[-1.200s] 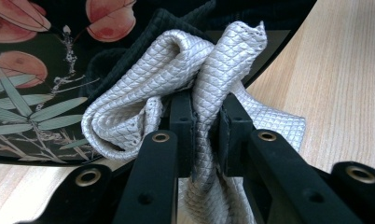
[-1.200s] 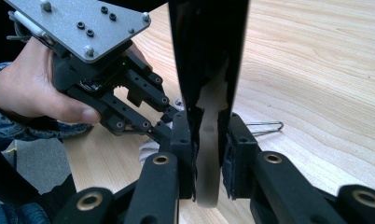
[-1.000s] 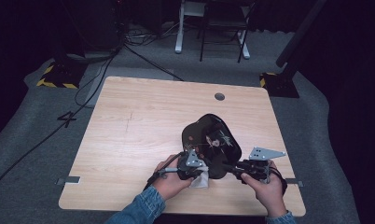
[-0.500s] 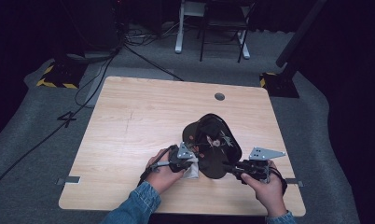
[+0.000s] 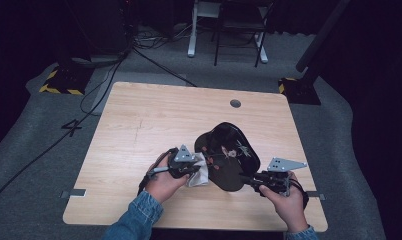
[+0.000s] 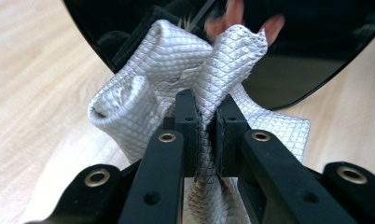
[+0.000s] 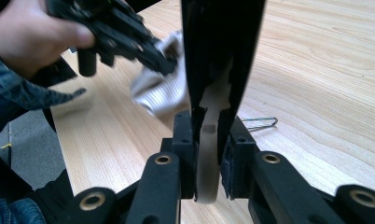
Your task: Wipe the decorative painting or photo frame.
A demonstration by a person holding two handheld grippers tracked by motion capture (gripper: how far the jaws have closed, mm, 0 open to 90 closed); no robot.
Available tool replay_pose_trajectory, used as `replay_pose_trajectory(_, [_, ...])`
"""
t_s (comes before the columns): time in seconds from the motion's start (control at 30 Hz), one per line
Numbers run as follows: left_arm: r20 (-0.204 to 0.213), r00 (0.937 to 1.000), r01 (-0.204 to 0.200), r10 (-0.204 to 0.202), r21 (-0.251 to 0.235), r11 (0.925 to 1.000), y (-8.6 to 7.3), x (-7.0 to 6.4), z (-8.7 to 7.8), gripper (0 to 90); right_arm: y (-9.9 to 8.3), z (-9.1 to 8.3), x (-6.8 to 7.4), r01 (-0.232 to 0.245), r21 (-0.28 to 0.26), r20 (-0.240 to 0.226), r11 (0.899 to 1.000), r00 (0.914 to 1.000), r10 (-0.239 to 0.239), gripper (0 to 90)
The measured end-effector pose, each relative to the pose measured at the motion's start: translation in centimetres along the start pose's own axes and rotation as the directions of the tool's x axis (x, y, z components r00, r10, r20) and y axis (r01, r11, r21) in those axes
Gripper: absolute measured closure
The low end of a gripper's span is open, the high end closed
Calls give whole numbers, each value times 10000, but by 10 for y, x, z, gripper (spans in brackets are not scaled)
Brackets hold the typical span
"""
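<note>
While right gripper [image 5: 253, 180] clamps black tray [image 5: 229, 155], left gripper [image 5: 193, 167] pinches grey cloth [image 5: 199, 174] against it.

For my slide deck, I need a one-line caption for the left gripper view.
Left gripper pinches a silver quilted cloth against a glossy black plate above the light wooden table.

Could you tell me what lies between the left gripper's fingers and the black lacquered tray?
A silver-grey cloth: the left gripper pinches it, and it bunches up against the black tray, as the left gripper view shows.
</note>
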State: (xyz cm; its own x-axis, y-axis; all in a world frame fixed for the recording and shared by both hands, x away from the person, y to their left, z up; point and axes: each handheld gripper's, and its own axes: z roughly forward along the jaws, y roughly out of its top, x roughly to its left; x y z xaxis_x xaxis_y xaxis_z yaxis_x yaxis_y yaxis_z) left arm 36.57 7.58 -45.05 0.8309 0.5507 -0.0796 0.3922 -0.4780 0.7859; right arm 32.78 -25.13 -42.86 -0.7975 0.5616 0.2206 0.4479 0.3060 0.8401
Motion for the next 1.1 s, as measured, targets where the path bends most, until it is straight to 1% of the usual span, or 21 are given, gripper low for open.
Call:
replay_pose_trajectory(0.03, [80, 10000, 18, -16, -260, 9997, 3, 0, -11, 823, 0, 0, 0, 19, 16, -12, 10000, 10000, -19, 786])
replay_pose_trajectory(0.07, [80, 10000, 18, -16, -260, 9997, 3, 0, -11, 824, 0, 0, 0, 19, 16, -12, 10000, 10000, -19, 786])
replay_pose_trajectory(0.17, [135, 9999, -31, 41, -696, 9976, 9, -1, -27, 824, 1, 0, 0, 55, 57, -34, 10000, 10000, -55, 785])
replay_pose_trajectory(0.23, [154, 9999, -32, 46, -901, 9959, 12, -3, -35, 824, 1, 0, 0, 68, 80, -50, 9999, 10000, -68, 785])
replay_pose_trajectory(0.33, [196, 9997, -136, 161, -1224, 9924, 19, -5, -45, 823, 1, 0, 0, 67, 98, -120, 9999, 9999, -66, 785])
replay_pose_trajectory(0.37, [229, 9995, -170, 202, -1335, 9909, 21, -6, -48, 823, 1, -1, 1, 73, 101, -140, 9999, 9999, -72, 786])
replay_pose_trajectory(0.4, [229, 9995, -170, 202, -1335, 9909, 21, -6, -48, 824, 1, -1, 1, 73, 101, -140, 9999, 9999, -72, 786])
replay_pose_trajectory(0.5, [313, 9992, -207, 263, -1671, 9857, 27, -9, -56, 824, 0, -2, 2, 116, 121, -160, 9999, 9998, -115, 786])
replay_pose_trajectory(0.57, [371, 9986, -309, 381, -1773, 9837, 31, -11, -60, 823, 0, -2, 3, 118, 125, -171, 9999, 9998, -116, 786])
replay_pose_trajectory(0.67, [483, 9975, -401, 513, -2086, 9772, 40, -13, -67, 823, -1, -3, 4, 126, 106, -132, 9999, 9998, -125, 786])
replay_pose_trajectory(0.7, [530, 9974, -369, 498, -2201, 9748, 42, -14, -69, 823, -1, -3, 4, 134, 107, -130, 9999, 9998, -132, 786])
replay_pose_trajectory(0.73, [580, 9968, -403, 556, -2370, 9707, 46, -15, -73, 823, -1, -3, 4, 142, 105, -121, 9998, 9998, -141, 786])
replay_pose_trajectory(0.77, [615, 9964, -420, 588, -2458, 9684, 48, -15, -75, 823, -2, -3, 4, 118, 88, -130, 9999, 9998, -117, 786])
replay_pose_trajectory(0.83, [637, 9960, -440, 624, -2577, 9652, 53, -16, -78, 823, -2, -3, 4, 111, 83, -131, 9999, 9999, -110, 786])
replay_pose_trajectory(0.9, [612, 9953, -558, 745, -2644, 9628, 59, -15, -81, 823, -2, -3, 5, 109, 75, -121, 9999, 9999, -108, 786])
replay_pose_trajectory(1.0, [633, 9953, -529, 731, -2772, 9594, 67, -16, -85, 823, -2, -2, 6, 141, 96, -94, 9999, 9999, -140, 786])
replay_pose_trajectory(1.03, [605, 9950, -588, 792, -2859, 9564, 70, -16, -87, 823, -1, -2, 6, 146, 102, -106, 9998, 9998, -145, 786])
replay_pose_trajectory(1.1, [619, 9949, -582, 795, -2900, 9552, 73, -17, -88, 823, -1, -2, 6, 150, 104, -131, 9998, 9998, -148, 786])
